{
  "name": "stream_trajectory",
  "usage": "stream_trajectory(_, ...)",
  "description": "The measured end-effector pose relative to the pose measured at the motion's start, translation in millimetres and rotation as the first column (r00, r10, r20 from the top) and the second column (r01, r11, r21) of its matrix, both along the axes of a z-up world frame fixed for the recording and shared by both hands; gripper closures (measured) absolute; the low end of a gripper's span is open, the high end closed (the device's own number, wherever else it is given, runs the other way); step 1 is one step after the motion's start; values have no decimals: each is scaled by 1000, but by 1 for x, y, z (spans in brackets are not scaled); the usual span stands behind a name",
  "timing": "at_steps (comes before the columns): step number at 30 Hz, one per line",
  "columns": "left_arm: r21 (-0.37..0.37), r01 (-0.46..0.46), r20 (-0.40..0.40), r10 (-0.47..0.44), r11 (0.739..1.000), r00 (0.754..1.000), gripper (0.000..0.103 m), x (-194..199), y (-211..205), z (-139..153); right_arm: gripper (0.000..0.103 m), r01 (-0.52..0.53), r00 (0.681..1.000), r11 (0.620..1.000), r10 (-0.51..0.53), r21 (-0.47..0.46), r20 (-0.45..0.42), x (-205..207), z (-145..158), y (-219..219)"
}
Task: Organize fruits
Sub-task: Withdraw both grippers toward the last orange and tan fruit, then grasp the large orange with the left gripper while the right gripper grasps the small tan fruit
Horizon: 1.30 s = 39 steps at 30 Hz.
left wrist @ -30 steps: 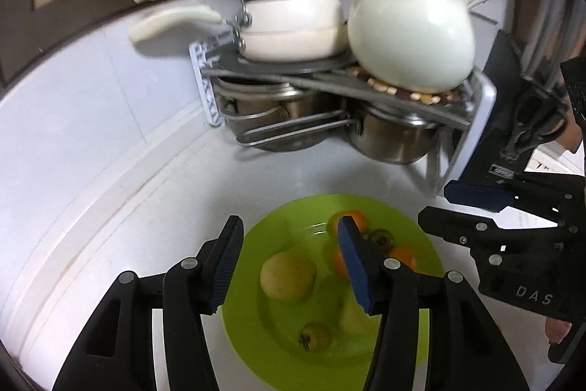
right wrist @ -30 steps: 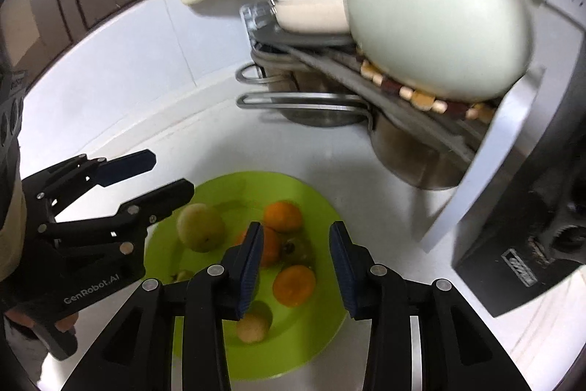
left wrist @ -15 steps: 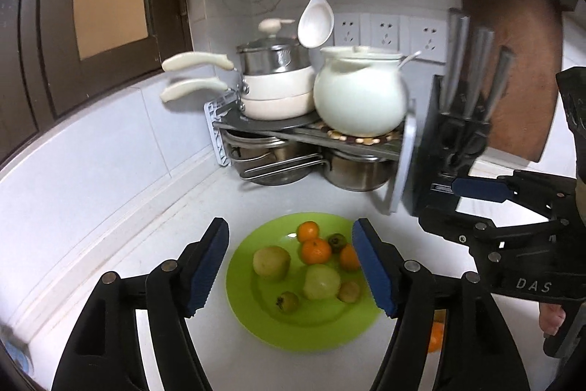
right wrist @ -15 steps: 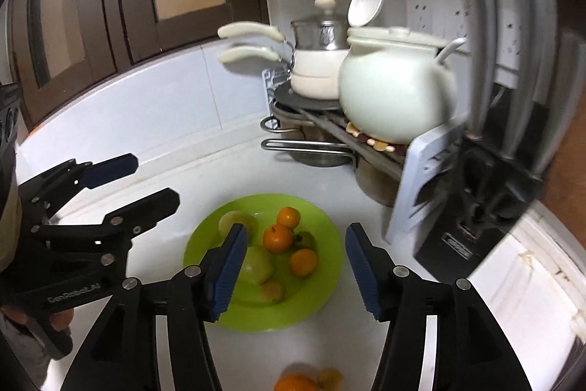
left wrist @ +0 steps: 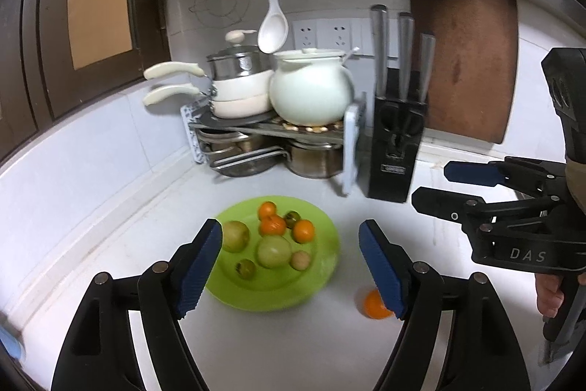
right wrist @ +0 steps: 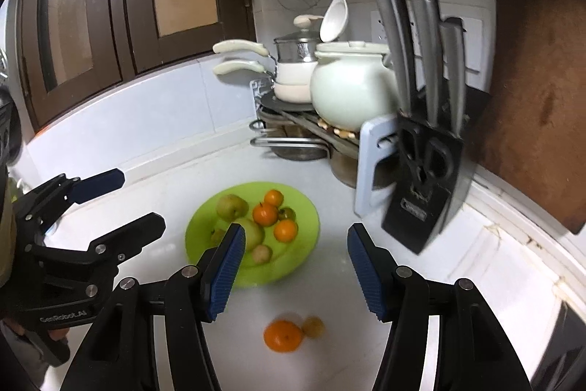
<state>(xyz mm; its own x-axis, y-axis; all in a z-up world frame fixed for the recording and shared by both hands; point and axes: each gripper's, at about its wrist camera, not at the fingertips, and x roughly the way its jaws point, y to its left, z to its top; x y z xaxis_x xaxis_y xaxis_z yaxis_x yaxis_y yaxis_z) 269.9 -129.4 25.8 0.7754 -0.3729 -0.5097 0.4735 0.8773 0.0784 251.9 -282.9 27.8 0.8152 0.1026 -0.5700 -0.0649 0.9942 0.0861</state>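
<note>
fruits (left wrist: pixel 274 239) on green plate (left wrist: pixel 318 284), both tongs apart, small yellowish fruit (right wrist: pixel 312 326) beside loose orange (right wrist: pixel 282 336) only in right view

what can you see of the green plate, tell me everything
The green plate is round, shallow and bright lime, plastic by its look, lying flat on the white counter in front of the pot rack. It holds three oranges, two larger pale green fruits, and three smaller dull fruits. Another orange lies off it on the counter. Neither hand-held gripper touches it.

Dim indoor light, soft shadows, slight motion blur, strong fisheye edge warping
</note>
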Motion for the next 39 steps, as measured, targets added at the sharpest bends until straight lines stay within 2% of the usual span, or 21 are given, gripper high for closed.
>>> stream_trajectory(12, 50, 81, -78, -77, 995, 994, 26, -19, -42, -42, 44, 1, 996, 1000, -3, -27, -93, -30, -34, -24)
stream_trajectory(21, 70, 116, -206, -99, 991, 973, 26, -7, -71, -84, 44, 29, 983, 1000, -30, -12, -182, -33, -70, -47)
stream_trajectory(25, 104, 142, -271, -109, 984, 956, 27, 0, -83, -107, 44, 36, 974, 999, -31, 18, -224, -31, -88, -53)
stream_trajectory(30, 136, 147, -318, -98, 980, 943, 34, 8, -91, -126, 44, 48, 961, 998, -39, 29, -273, -27, -107, -59)
stream_trajectory(33, 151, 155, -326, -99, 976, 940, 35, 12, -96, -133, 44, 49, 956, 998, -38, 33, -290, -24, -113, -62)
stream_trajectory(36, 177, 168, -332, -101, 970, 938, 42, 16, -101, -139, 44, 57, 952, 998, -43, 35, -304, -22, -119, -64)
stream_trajectory(39, 174, 172, -343, -104, 970, 934, 44, 21, -103, -142, 44, 55, 949, 998, -41, 36, -314, -19, -123, -64)
